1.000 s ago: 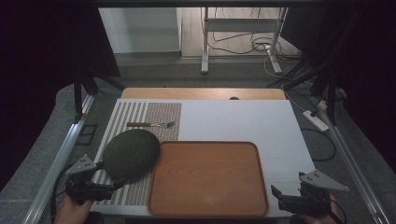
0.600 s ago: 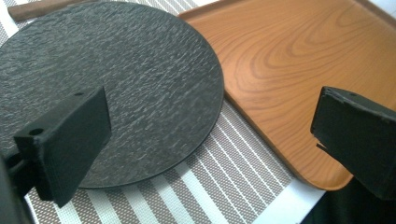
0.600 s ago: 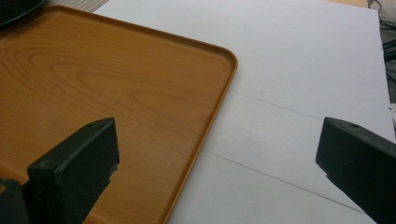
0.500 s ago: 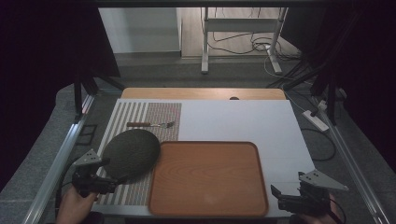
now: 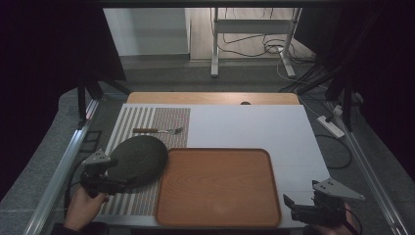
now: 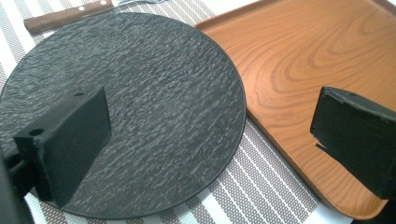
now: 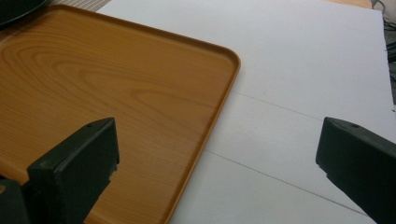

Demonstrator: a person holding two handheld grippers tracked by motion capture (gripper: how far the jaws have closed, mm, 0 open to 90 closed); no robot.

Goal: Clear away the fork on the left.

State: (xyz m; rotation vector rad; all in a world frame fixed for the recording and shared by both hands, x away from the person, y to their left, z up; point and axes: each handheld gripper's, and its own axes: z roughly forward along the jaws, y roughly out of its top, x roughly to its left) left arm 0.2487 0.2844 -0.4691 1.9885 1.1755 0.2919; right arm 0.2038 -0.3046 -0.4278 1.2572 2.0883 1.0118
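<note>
The left gripper [image 5: 113, 172] sits at the near-left edge of the dark round plate [image 6: 126, 112], its fingers [image 6: 70, 140] spread wide, holding nothing: one hangs over the plate's near part, the other over the wooden tray [image 6: 299, 79] beside it. The plate lies straight ahead of them on the striped mat [image 5: 147, 120], touching the tray's left rim. The right gripper [image 5: 299, 209], equally wide and empty, waits at the tray's near-right corner, well apart from the plate. Beyond the plate lies a fork [image 5: 157, 130].

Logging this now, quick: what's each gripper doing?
Left gripper: open, over the dark plate, holding nothing.
Right gripper: open, empty, beside the wooden tray.
</note>
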